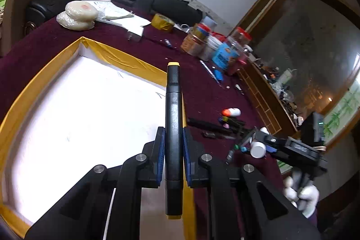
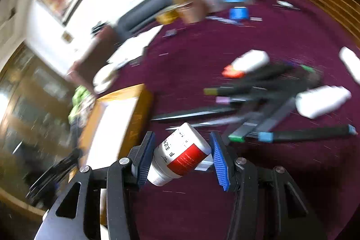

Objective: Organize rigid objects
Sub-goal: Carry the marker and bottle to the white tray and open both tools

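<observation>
Marker [image 1: 173, 127] being pinched by left gripper [image 1: 173, 156] | right gripper [image 2: 180, 154] squeezing tilted bottle [image 2: 180, 154] | bottle may be slipping out.

A table covered with a dark red cloth [image 1: 202, 91] is seen. A white tray with a yellow rim [image 1: 126, 55] is laid on it, and beside that a heap of black markers [image 1: 216, 125] with a small white bottle [image 1: 231, 112] (orange-capped). Farther back, jars [image 1: 195, 39], a yellow tape roll [image 1: 162, 22], papers [image 1: 119, 15] and two round white packs [image 1: 77, 15] are set on the cloth.
</observation>
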`<state>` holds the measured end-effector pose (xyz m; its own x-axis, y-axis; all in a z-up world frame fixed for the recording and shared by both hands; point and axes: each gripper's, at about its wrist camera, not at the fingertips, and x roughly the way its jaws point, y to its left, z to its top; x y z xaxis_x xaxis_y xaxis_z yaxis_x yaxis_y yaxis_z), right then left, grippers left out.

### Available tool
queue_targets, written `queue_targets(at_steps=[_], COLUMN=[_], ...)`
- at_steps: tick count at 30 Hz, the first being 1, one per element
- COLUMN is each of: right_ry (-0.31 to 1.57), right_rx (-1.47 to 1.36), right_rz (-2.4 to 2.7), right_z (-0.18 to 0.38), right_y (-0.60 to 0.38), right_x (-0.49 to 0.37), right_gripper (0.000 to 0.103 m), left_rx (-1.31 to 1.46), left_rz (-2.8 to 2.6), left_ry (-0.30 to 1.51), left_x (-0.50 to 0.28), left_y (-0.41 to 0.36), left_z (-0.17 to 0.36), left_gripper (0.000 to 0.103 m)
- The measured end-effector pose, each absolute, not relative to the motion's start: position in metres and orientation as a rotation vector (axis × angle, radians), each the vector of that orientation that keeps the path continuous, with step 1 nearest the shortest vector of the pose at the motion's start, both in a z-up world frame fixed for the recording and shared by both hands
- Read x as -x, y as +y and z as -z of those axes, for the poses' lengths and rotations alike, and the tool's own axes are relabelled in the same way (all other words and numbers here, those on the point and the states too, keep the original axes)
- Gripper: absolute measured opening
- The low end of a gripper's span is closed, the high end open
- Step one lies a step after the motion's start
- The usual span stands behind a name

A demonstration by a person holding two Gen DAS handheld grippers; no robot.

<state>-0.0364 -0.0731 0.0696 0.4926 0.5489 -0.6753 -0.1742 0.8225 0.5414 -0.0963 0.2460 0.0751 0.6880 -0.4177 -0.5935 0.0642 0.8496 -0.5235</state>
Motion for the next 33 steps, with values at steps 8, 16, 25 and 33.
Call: queue_targets(at_steps=[8,16,25,33], right_ry=[1.001,1.075,1.108,0.93], right_rx=[-0.267,-0.14,-0.169,-0.192], right_rz=[-0.591,-0.55,-0.501,-0.427], right_z=[-0.081,-0.061,-0.051,-0.093], right_y=[0.038,0.09,0.093,0.016], right_x=[-0.005,-0.045,-0.067,-0.036], right_gripper=[0.045,0.045,0.049,0.049], left_rx=[0.554,0.652,0.771,0.785], left_rz=[0.295,0.282,0.22,0.214], left_ry=[0.862,0.933,0.953,0.935], left_x=[0.039,0.013,0.02,0.035], left_y=[0.251,0.259,0.276,0.278], left_z=[-0.05,-0.024,-0.005,-0.006], left_gripper=[0.012,0.012,0.034,0.036])
